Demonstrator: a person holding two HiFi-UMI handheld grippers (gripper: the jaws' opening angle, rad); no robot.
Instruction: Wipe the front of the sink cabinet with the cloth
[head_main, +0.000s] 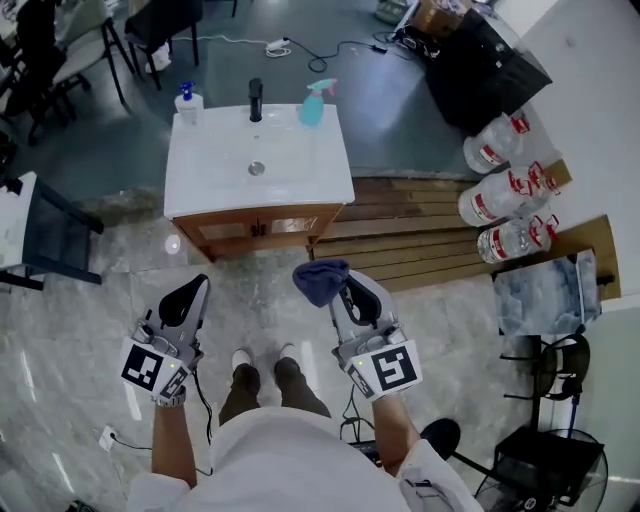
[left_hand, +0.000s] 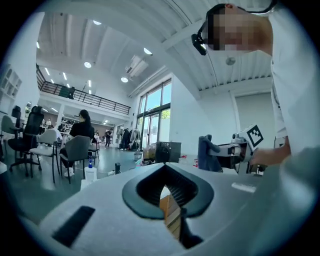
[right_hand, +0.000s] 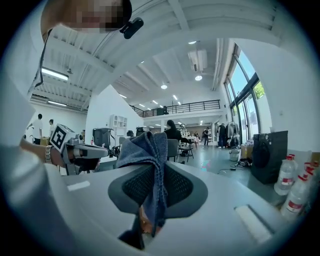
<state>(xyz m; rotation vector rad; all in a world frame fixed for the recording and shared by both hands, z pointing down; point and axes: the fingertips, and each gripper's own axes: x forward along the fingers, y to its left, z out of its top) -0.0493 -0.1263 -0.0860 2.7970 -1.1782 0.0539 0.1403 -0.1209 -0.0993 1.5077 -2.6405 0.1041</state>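
Blue-grey and soft, the cloth (head_main: 322, 281) is bunched into a crumpled wad at the tip of the right gripper (head_main: 345, 290), whose two jaws are pressed together on it. In the right gripper view the fabric shows a fine woven texture. One fold stands up above the dark ribbed pads and a narrow strip hangs down between them. The left gripper (head_main: 197, 290) is held level with it on the other side of the person's shoes (head_main: 262, 362). Its jaws are drawn together at the tips and nothing is between them; only a sliver of brown wood shows through the slit lower down. Both grippers point toward the sink cabinet (head_main: 256, 232), which stands just ahead on the pale marbled floor (head_main: 90, 320). The cloth is in the air in front of the cabinet and clearly apart from its front. That front is warm brown wood with small dark handles near the middle, under a white basin top (head_main: 210, 180). At the back edge of the basin stand a black faucet (head_main: 256, 100), a clear pump bottle with a blue top (head_main: 187, 102) on its left and a teal spray bottle (head_main: 315, 103) on its right. To the right of the cabinet, large water bottles (head_main: 500, 195) lie on a slatted wooden platform (head_main: 400, 230).
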